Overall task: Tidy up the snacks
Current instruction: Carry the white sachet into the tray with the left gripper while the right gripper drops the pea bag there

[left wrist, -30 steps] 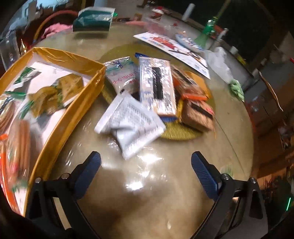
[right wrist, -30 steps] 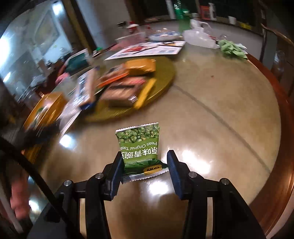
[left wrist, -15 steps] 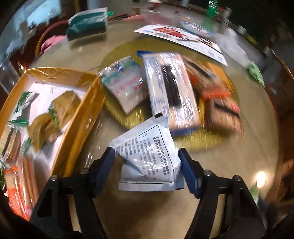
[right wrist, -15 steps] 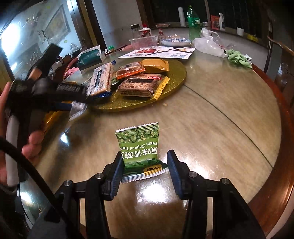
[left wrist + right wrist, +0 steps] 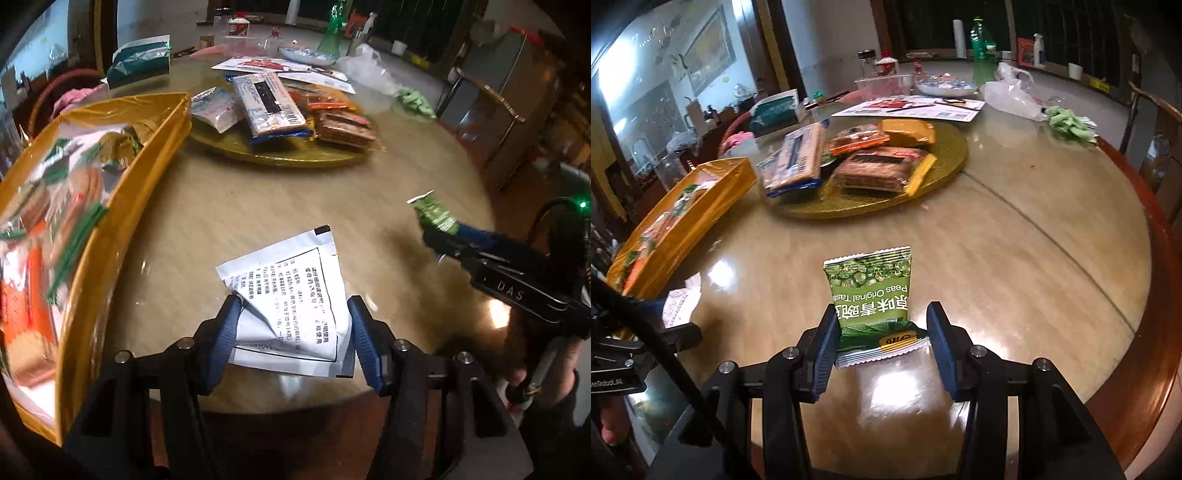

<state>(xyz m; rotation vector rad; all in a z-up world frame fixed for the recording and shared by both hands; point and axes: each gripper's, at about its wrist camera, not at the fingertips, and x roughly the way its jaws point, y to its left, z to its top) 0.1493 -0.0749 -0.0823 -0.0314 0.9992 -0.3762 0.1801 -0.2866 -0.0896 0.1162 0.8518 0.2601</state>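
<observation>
Table: round glossy beige stone table [image 5: 1015, 258] with a red-brown wooden rim.
Box: yellow rectangular box [image 5: 122, 206] lined with clear plastic, snacks inside, at the table's left.
Tray: round gold tray [image 5: 945, 162] carrying several wrapped snacks.
Left gripper [image 5: 291, 332]: jaws just closing, pinching a creased white printed sachet [image 5: 295, 291] above the table.
Right gripper [image 5: 882, 343]: pinching a green pea packet [image 5: 871, 291], upright.

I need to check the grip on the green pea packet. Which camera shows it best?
The right wrist view: the green pea packet stands front-on in the right gripper. The left wrist view shows only its top end, blurred, at the right edge.
</observation>
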